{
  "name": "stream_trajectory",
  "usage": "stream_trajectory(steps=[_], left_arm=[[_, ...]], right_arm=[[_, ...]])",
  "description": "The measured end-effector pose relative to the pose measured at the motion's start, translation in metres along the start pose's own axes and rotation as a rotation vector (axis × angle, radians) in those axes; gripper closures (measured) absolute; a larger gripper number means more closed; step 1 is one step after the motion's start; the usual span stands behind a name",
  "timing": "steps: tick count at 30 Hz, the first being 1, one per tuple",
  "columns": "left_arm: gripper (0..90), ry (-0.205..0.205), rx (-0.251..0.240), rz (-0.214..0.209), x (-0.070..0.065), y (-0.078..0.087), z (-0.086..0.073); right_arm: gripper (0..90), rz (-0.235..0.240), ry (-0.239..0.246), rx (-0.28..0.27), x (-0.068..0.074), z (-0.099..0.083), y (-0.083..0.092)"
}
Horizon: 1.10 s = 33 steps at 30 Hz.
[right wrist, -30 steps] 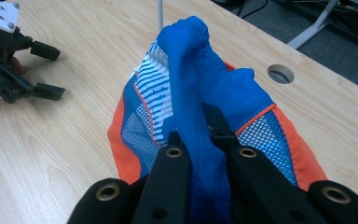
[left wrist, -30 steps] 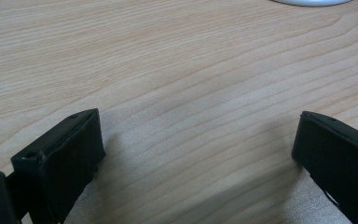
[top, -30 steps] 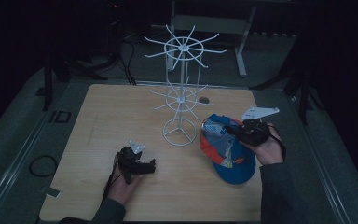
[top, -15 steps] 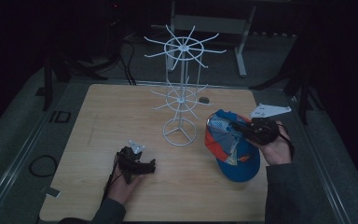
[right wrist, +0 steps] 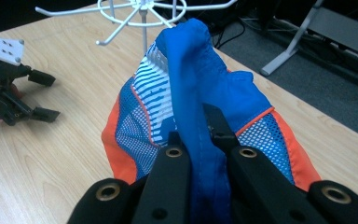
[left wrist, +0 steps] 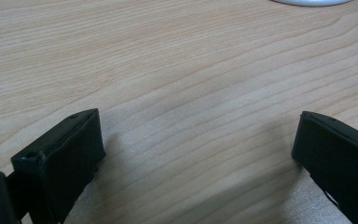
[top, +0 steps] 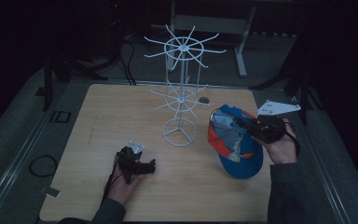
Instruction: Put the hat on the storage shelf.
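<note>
- Your right gripper (top: 242, 125) is clamped on the blue cap (top: 235, 144), and in the right gripper view the jaws pinch a fold of blue fabric (right wrist: 191, 93) between them.
- The cap hangs off that grip on the right side of the wooden table (top: 121, 112), tilted, its underside turned toward the stand, blue brim pointing down toward you and low over the tabletop; I can't tell whether it touches.
- Look at the right gripper view: orange trim (right wrist: 114, 149), white-and-blue striped lining (right wrist: 151, 102) and mesh panels (right wrist: 261, 140) show on either side of the pinched fold.
- The white wire stand (top: 181, 93) stands upright mid-table, just left of the cap, ring base flat on the wood, with two tiers of spokes.
- Your left gripper (top: 142, 164) sits low at the front left of the table, well apart from the cap, your hand (top: 123, 184) behind it.
- Its jaws are spread wide in the left gripper view, nothing between them but bare wood grain (left wrist: 191, 93).
- From the right gripper view, that left gripper (right wrist: 44, 95) is at far left, jaws parted.
- A small dark round object (top: 204, 100) lies on the table behind the stand; too small to identify.
</note>
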State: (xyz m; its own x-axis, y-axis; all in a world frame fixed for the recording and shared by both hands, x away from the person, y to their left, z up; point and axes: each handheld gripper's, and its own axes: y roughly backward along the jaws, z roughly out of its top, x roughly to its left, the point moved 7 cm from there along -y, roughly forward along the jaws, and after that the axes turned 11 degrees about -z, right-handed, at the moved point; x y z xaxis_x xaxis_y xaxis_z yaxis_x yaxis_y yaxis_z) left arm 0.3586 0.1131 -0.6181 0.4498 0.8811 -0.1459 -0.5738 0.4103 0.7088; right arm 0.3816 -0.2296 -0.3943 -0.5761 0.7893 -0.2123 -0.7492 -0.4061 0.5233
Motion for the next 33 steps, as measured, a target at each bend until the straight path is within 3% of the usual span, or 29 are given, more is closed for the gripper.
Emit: stream_trajectory(steps=[33], left_arm=[[2.4,0.000,0.000,0.000,0.000,0.000,0.000]], right_arm=[[88.6,-0.003,0.036,-0.065,-0.003,0.040,0.027]])
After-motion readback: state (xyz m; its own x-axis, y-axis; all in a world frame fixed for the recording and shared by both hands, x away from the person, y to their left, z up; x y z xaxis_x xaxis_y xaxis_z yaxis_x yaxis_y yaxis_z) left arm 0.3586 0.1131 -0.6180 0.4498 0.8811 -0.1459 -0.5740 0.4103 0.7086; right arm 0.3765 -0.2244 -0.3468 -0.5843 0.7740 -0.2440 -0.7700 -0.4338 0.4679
